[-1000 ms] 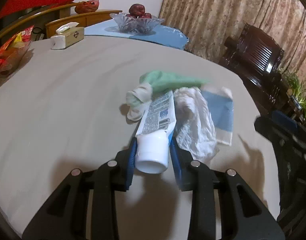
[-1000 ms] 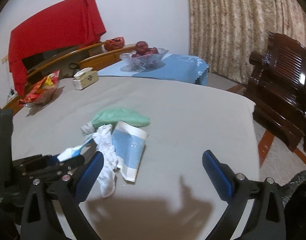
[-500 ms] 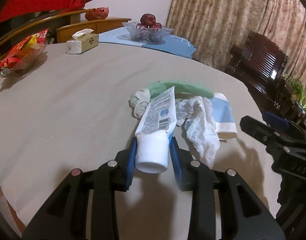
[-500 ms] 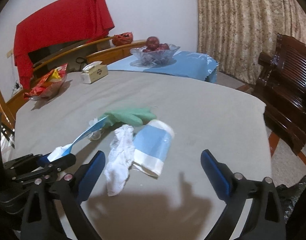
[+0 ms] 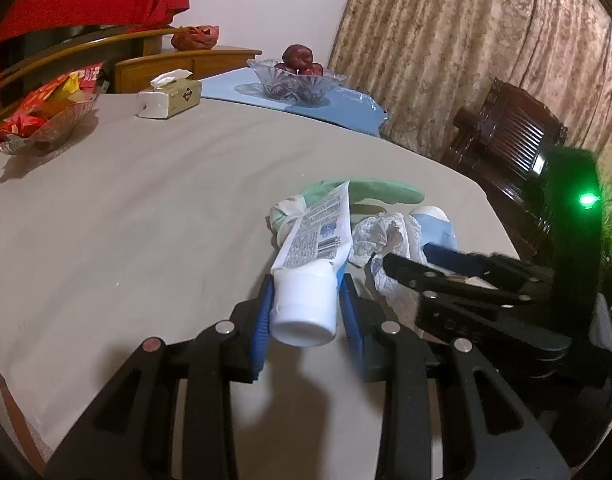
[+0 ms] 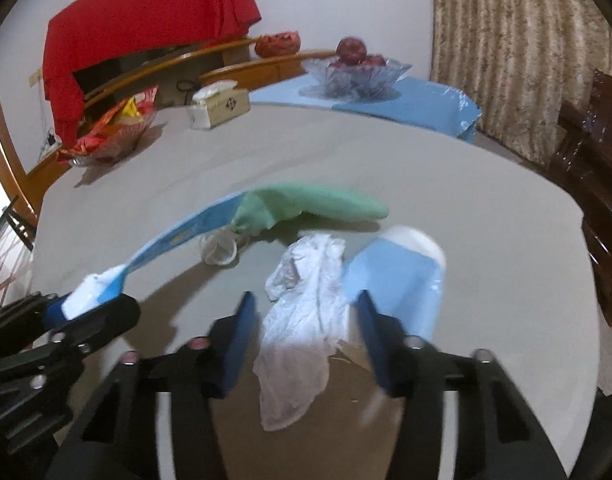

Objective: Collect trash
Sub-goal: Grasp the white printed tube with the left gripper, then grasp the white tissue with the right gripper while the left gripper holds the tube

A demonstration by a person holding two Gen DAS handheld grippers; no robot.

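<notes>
White at its cap, the toothpaste tube (image 5: 312, 264) is clamped above the table (image 5: 145, 208) by the left gripper (image 5: 308, 314), while the crumpled tissue (image 6: 301, 320) on the table is straddled, unpinched, by the right gripper (image 6: 306, 340).

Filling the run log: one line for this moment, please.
left gripper: shut on toothpaste tube | right gripper: open, straddling crumpled white plastic bag | table

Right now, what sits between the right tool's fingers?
The crumpled white tissue lies between the right tool's open fingers, shown in the right wrist view.
</notes>
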